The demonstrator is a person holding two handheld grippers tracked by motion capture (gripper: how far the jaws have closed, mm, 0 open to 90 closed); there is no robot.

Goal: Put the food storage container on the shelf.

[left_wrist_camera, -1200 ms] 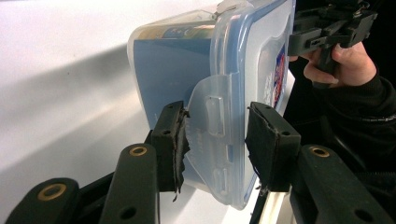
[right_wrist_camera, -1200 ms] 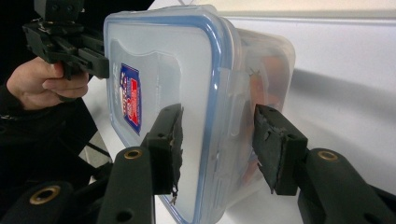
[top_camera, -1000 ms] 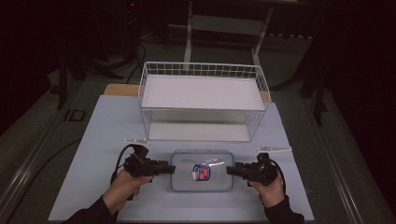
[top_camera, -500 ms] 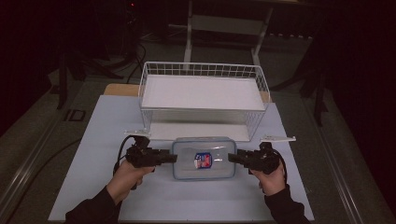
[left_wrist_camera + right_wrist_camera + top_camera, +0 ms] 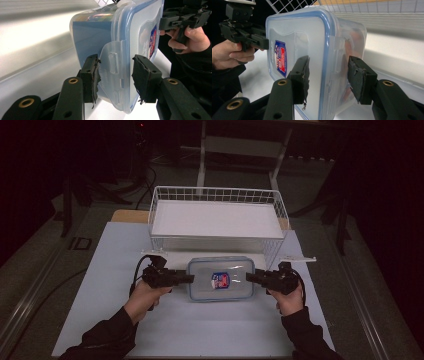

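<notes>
- One clear rectangular plastic food container [image 5: 221, 280] with a blue-rimmed snap lid and a red-and-blue label; it sits on the white worktop [image 5: 200, 330], just in front of the basket, between the two claws.
- One white wire basket [image 5: 216, 195], rectangular, open grid walls, flat white panel inside; stands at the far side of the worktop.
- Two black hand-held claws, one per hand.
- Left claw [image 5: 191, 279] at the container's left short end; left gripper view shows its two jaws apart, one on either side of the translucent lid latch [image 5: 113, 72]. Frayed black foam pads; the left pad [image 5: 93, 75] looks to touch the latch flap, the right pad stands clear of the lid.
- Right claw [image 5: 248, 277] at the container's right short end; right gripper view has its jaws apart, straddling the lid edge and side latch, neither pad clearly pressing.
- Two hands [image 5: 145, 296], dark sleeves cut off at the bottom edge of the high view.
- One small white flat strip [image 5: 298, 260] on the worktop right of the basket; too small to identify.
- Container contents blurred through the wall: reddish-orange shapes, unclear what.
- Surroundings dark, hard to make out.
</notes>
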